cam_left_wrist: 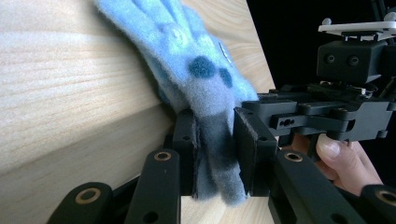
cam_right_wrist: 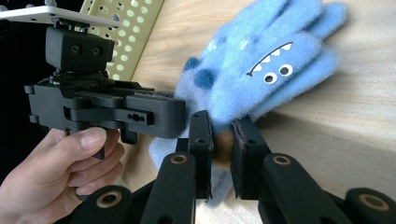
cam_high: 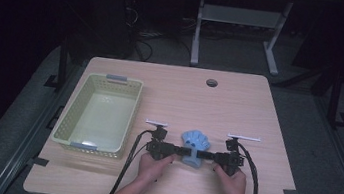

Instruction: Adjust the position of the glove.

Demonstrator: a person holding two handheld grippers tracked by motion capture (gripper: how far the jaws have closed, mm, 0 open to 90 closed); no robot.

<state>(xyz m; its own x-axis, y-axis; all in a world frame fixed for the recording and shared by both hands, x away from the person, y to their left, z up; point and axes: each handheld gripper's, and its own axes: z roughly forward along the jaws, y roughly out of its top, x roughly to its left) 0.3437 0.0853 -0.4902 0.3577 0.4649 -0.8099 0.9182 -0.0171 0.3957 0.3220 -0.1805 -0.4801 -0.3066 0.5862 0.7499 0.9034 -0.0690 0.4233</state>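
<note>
Both tongs, left [cam_high: 176, 150] and right [cam_high: 207, 155], clench the blue glove's [cam_high: 195, 141] cuff from opposite sides on the bench [cam_high: 238, 111]; next we probably lift it together toward the basket [cam_high: 73, 112] at left.

My table [cam_high: 238, 111] is a light wood-grain top with rounded corners and a small round cable hole [cam_high: 211, 82] near its far edge. On its left side sits a pale green perforated plastic basket [cam_high: 73, 114], long side running away from me, grey tags on its near and far rims. Near my edge, about midway across, a fuzzy blue monster-face glove [cam_high: 195, 141] lies with its fingers pointing away from me, well apart from the basket.
</note>
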